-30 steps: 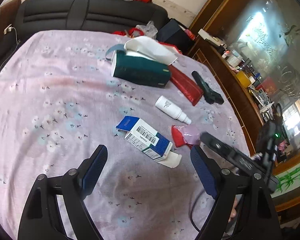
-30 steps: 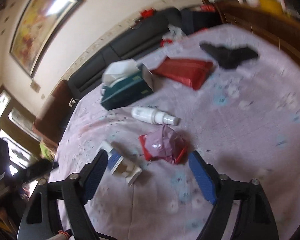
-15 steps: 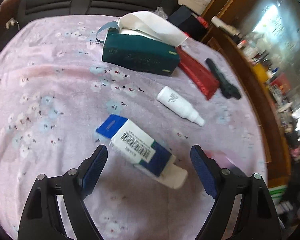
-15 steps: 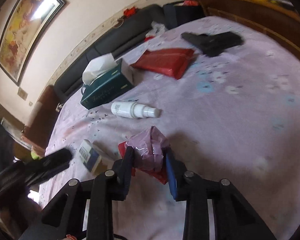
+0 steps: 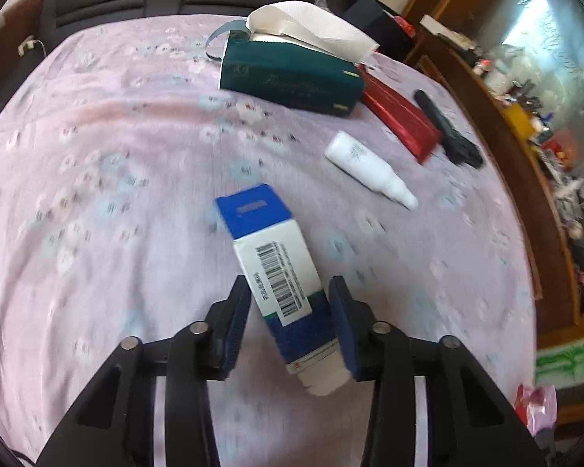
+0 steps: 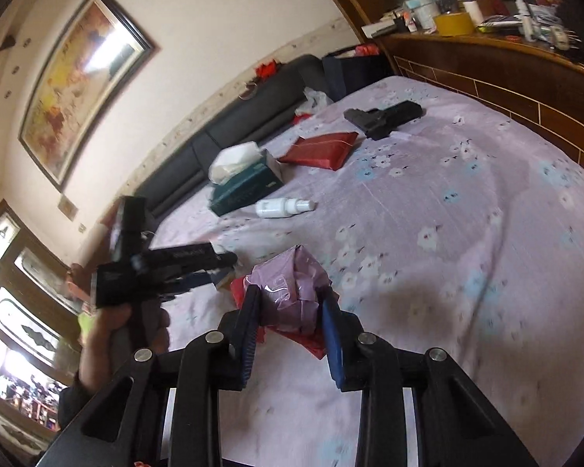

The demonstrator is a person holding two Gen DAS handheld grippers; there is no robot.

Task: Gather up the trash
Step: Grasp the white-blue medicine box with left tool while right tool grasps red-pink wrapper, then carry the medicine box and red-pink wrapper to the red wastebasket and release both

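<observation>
So on the left side, the left claw (image 5: 290,321) has its pads pinched onto the lower half of the blue-and-white cardboard carton with the barcode (image 5: 276,272). The box sits skewed between the pads, its far end sticking out over the lilac flowered bedspread (image 5: 109,179). I'd squeeze firmly but not crush it, and lift straight up so the loose white flap at the near end doesn't catch.

Over on the right, the right claw (image 6: 292,327) is pressed in on the crumpled pink plastic wrapper with red foil under it (image 6: 288,292), lying on the bed near its edge. That stuff is floppy, so grab deep and make sure the red layer comes along too.

Around them: a dark green tissue box with white tissue poking out (image 5: 288,74), a flat red packet (image 5: 401,120), a black pistol-shaped object (image 5: 447,132) and a small white spray bottle (image 5: 370,169). All lie well apart from both grabs, so nothing really blocks a lift. No bin is in view, though.
</observation>
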